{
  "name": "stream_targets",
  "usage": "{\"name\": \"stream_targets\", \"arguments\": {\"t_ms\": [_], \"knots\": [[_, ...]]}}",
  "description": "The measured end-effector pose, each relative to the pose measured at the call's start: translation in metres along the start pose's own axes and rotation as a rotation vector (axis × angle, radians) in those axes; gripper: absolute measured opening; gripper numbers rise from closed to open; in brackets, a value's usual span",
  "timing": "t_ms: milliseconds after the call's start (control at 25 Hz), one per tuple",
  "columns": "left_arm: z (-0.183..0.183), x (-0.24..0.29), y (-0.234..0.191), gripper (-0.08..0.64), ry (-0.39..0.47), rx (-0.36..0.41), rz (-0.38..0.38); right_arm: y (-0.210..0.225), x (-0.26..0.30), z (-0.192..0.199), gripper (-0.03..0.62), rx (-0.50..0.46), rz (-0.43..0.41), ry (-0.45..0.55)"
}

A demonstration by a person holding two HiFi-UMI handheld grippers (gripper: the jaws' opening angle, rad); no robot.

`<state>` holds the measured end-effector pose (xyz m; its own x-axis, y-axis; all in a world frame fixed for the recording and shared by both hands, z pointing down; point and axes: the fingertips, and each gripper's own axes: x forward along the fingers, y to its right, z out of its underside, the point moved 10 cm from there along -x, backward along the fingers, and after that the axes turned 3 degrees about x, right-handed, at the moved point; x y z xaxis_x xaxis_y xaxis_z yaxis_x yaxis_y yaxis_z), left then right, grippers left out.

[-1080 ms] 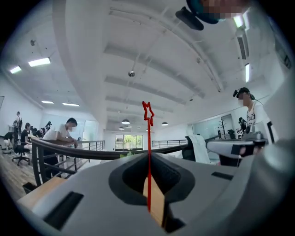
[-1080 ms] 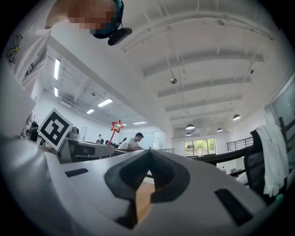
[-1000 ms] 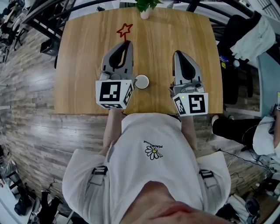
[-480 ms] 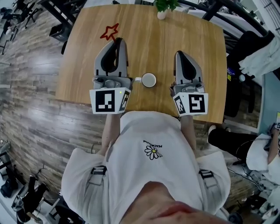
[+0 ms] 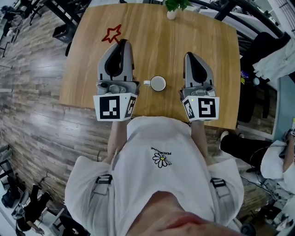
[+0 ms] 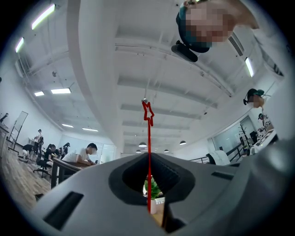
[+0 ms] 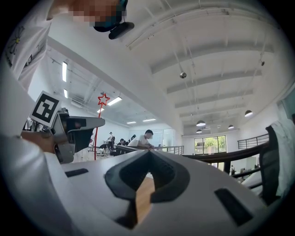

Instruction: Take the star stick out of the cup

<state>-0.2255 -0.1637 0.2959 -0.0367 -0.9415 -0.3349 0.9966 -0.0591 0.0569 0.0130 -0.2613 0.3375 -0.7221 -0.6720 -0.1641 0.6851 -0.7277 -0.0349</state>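
My left gripper [image 5: 121, 43] is shut on the thin red star stick; its star [image 5: 112, 33] sticks out beyond the jaw tips over the far left of the wooden table [image 5: 156, 41]. In the left gripper view the stick [image 6: 149, 156] rises straight up from between the closed jaws to the star [image 6: 147, 112]. The small white cup [image 5: 157, 83] stands near the table's front edge between the two grippers, apart from both. My right gripper [image 5: 190, 56] hangs to the cup's right, shut with nothing in it. The right gripper view shows the left gripper [image 7: 69, 131] and the star [image 7: 103, 99].
A small potted plant [image 5: 171, 13] stands at the table's far edge. Black chairs and bags [image 5: 258, 50] crowd the floor to the right of the table. People sit at desks in the background [image 6: 85, 154].
My left gripper has moved left, away from the cup, carrying the star stick with it. The right gripper has stayed where it was.
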Motion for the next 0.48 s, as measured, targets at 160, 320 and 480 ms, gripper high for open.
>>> {"name": "stream_targets", "arguments": {"t_ms": [160, 320, 480], "knots": [[0.0005, 0.0002, 0.0013, 0.028, 0.009, 0.004, 0.004, 0.0012, -0.0013, 0.0014, 0.008, -0.006, 0.010, -0.003], [-0.0018, 0.0016, 0.0014, 0.028, 0.020, 0.006, 0.006, 0.0041, -0.0022, 0.0016, 0.008, -0.007, 0.023, -0.004], [-0.0046, 0.0026, -0.0016, 0.028, 0.028, 0.001, 0.006, 0.0033, -0.0017, 0.0012, 0.008, -0.010, 0.031, -0.005]]}}
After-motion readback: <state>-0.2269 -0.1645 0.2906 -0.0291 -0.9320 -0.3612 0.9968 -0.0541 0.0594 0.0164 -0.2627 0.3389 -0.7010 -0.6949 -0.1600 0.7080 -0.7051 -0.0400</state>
